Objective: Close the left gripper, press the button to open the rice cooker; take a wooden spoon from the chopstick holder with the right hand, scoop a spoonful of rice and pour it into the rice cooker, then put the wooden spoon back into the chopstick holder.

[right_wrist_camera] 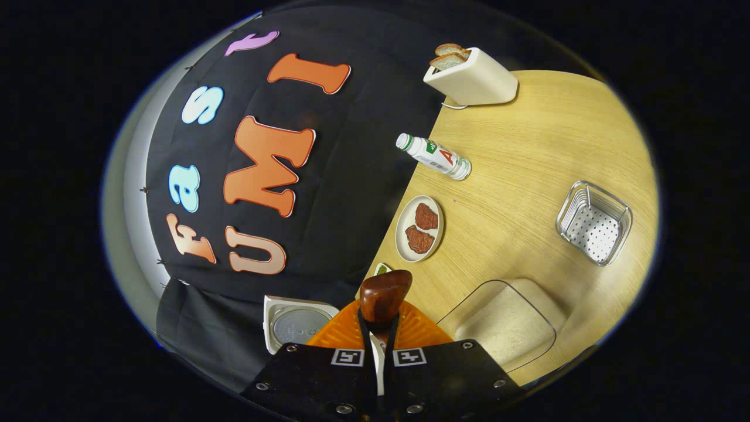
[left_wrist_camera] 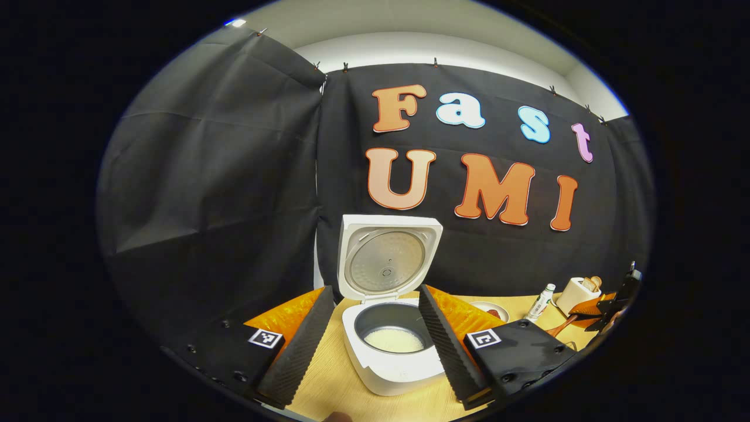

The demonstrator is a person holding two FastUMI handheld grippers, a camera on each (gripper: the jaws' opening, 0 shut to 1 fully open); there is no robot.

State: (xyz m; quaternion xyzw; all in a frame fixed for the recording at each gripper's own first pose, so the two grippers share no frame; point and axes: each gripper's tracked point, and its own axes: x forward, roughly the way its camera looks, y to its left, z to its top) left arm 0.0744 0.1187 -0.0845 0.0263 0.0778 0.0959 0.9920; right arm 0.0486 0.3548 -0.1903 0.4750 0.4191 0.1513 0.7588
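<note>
The white rice cooker [left_wrist_camera: 392, 366] stands with its lid [left_wrist_camera: 387, 258] raised, and white rice lies in its grey pot [left_wrist_camera: 394, 339]. My left gripper [left_wrist_camera: 375, 288] is open, one finger on each side of the cooker and touching nothing. My right gripper [right_wrist_camera: 379, 328] is shut on the handle of the wooden spoon [right_wrist_camera: 384, 296], whose dark glossy bowl sticks out past the fingertips. In the left gripper view, the right gripper [left_wrist_camera: 615, 302] with the spoon [left_wrist_camera: 559, 327] is at the far right. A clear container of rice [right_wrist_camera: 504, 328] lies just beside the spoon. The metal mesh chopstick holder [right_wrist_camera: 593, 223] stands beyond it.
On the wooden table [right_wrist_camera: 527, 135] are a plate with two pieces of meat [right_wrist_camera: 419, 228], a small white bottle [right_wrist_camera: 433, 155] and a cream toaster with bread [right_wrist_camera: 471, 76]. The cooker's lid [right_wrist_camera: 296, 325] shows left of the right gripper. Black cloth walls close off the back.
</note>
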